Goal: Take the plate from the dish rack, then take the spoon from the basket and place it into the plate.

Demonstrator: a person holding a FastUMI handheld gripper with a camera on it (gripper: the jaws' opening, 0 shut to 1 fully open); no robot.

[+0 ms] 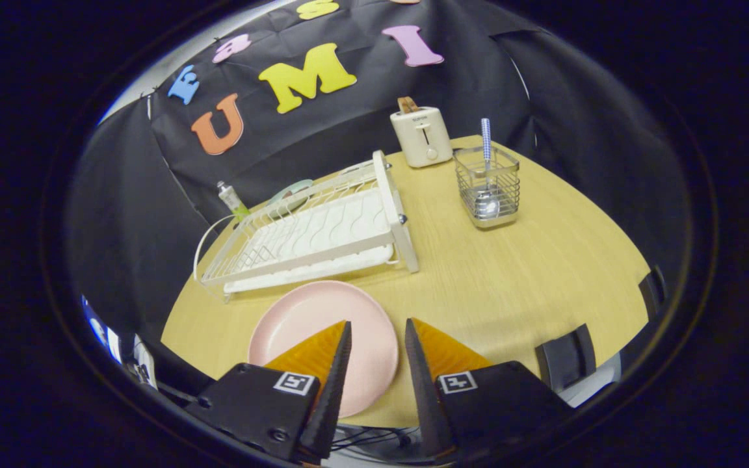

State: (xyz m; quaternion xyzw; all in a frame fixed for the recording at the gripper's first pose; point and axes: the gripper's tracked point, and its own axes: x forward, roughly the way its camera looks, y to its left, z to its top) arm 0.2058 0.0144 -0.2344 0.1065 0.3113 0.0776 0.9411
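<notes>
The gripper [378,325] is open. Its two fingers stand apart with a gap between them, and they hold nothing. Each finger has a small square marker with a black and white pattern on its block.

The pink plate [313,322] lies flat on the worktop [511,273], right under the fingers. The left finger covers part of the plate, and the plate's right side shows in the gap between the fingers. The near rim of the plate is hidden behind the left finger's block.

Just beyond the plate sits the white dish rack [316,234]. It has thin wire sides and a tray with wavy lines. A pale green thing [289,194] peeks out behind the far side of the rack, too hidden to tell what it is. A small bottle [231,198] stands at the far left edge of the worktop, and its label is too small to read.

Farther off to the right stands the wire basket [486,185]. The spoon [486,162] stands in it, bowl down, with its blue and white handle sticking up out of the top. The shiny bowl of the spoon shows through the wires.

Behind the basket, at the far edge of the worktop, stands a cream toaster [421,135] with something brown poking out of its slot. It has a little writing on the front, too small to read.

Dark chair backs [566,354] show at the near right edge of the worktop, partly cut off.
</notes>
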